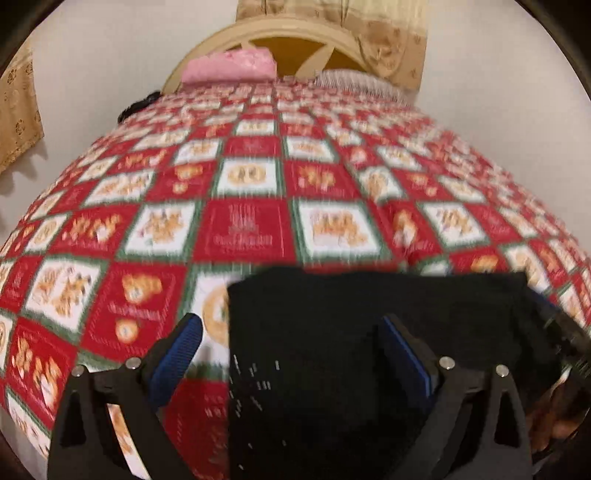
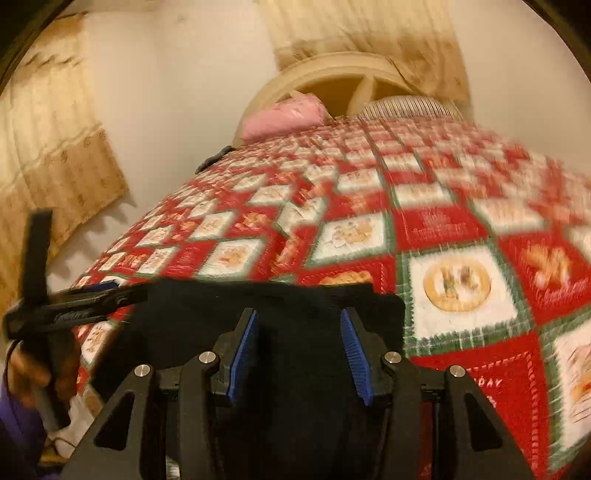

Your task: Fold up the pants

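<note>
Ahead of both grippers the red, white and green checked quilt (image 1: 258, 177) is lying flat and bare, leaving open passage toward the headboard. A folded black pair of pants (image 1: 369, 332) is sitting directly under and between the fingers. Far ahead, a pink pillow (image 1: 231, 66) and a cream curved wooden headboard (image 1: 280, 31) are closing off the far end.
</note>
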Tool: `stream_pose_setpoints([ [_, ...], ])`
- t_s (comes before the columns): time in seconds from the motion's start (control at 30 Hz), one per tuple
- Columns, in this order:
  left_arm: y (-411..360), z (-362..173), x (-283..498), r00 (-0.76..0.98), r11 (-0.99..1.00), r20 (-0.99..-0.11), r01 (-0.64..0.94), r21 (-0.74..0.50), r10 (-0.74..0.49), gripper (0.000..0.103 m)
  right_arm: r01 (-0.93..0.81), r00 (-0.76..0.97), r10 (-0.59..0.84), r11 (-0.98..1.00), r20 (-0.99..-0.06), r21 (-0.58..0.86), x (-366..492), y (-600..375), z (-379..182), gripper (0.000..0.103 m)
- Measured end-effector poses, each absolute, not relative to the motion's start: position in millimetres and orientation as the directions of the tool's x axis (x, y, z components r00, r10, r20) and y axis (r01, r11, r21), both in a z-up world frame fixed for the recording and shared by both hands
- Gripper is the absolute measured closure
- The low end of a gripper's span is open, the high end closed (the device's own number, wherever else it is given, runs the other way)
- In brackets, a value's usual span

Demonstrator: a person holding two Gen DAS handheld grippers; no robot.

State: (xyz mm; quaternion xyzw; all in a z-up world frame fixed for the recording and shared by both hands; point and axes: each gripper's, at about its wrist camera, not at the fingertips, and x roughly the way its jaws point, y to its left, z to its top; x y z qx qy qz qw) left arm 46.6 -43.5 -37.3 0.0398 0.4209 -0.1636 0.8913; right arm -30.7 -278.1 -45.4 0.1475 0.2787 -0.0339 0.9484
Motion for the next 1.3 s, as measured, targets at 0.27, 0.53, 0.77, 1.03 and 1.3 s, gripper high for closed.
stream_pose_setpoints([
  [0.27, -23.0, -30.6, 31.9, 0.601, 0.946, -0.745, 0.299, -0.125, -0.289, 0.004, 0.139, 0.905, 0.013, 0.935, -0.425, 0.325, -61.8, -285.2, -21.5, 0.054],
  [0.53, -15.8, -41.4, 15.7, 0.574, 0.929, -0.741, 0.314, -0.194, -0.349, 0.004, 0.252, 0.876, -0.014, 0.864, -0.482, 0.435, -110.8, -317.3, -45.2, 0.051],
  [0.77, -14.8, -56.4, 10.3, 0.550, 0.921, -0.746, 0.313, -0.231, -0.374, 0.000, 0.244, 0.856, 0.008, 0.876, -0.516, 0.417, -109.8, -296.8, -58.7, 0.037],
  [1.03, -13.8, -57.4, 8.7, 0.552, 0.918, -0.744, 0.329, -0.221, -0.377, 0.000, 0.217, 0.834, 0.063, 0.877, -0.548, 0.430, -103.7, -285.6, -59.7, 0.034],
  [1.3, -12.8, -57.7, 8.5, 0.555, 0.920, -0.744, 0.327, -0.216, -0.372, 0.000, 0.203, 0.793, 0.179, 0.824, -0.583, 0.529, -109.4, -300.5, -60.6, 0.034],
])
